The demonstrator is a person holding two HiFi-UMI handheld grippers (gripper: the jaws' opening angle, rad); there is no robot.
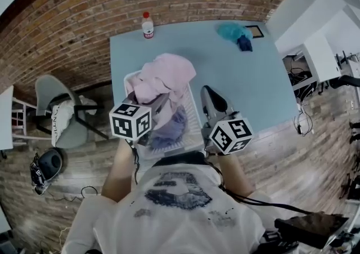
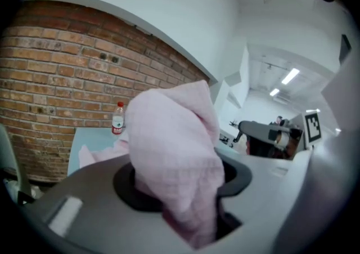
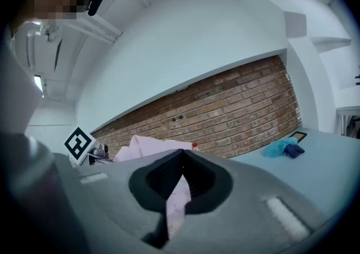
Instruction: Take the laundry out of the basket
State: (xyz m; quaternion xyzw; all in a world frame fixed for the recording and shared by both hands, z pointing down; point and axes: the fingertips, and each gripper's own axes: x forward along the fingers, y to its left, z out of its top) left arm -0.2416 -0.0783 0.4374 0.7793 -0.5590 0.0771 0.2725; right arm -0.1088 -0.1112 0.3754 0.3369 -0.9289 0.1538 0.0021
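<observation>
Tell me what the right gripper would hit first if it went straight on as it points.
Likely the brick wall: the right gripper, shut on pink cloth, points out over the table, with the bottle just beside that line. Depth is unclear.

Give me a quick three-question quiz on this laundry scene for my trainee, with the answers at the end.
1. True or false: the left claw is empty.
2. Which of these stands on the table? A) bottle B) mug C) lamp
3. Fill in: the right claw pinches fabric coloured ____.
Key: 1 false, it grips the pink garment; 2 A; 3 pink.
</observation>
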